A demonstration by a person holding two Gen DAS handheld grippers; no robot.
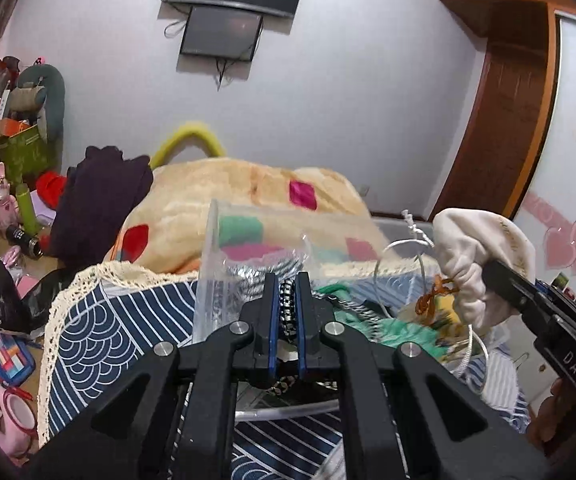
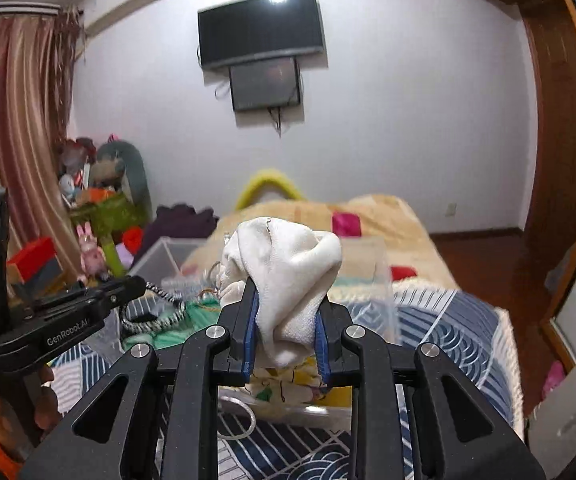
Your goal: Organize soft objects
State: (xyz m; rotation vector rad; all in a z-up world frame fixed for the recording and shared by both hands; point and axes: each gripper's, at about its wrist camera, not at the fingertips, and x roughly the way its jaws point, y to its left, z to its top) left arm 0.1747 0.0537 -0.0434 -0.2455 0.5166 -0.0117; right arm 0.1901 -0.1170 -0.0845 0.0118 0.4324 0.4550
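R gripper (image 2: 284,332) clamped on a white sock (image 2: 288,276), bunched up betw. its blue pads, held above a clear plastic bin (image 2: 376,276). L gripper (image 1: 287,312), to the R gripper's left, nearly closed on a black-and-white zebra strap (image 1: 287,308) w/ the strap running down into the bin. Below both tongs: green fabric (image 1: 400,330), white cord (image 1: 404,246) in the bin, all on a blue wave-pattern cloth (image 1: 100,340). Beyond: beige blanket (image 1: 216,200) on bed, TV (image 2: 262,26) on far wall.
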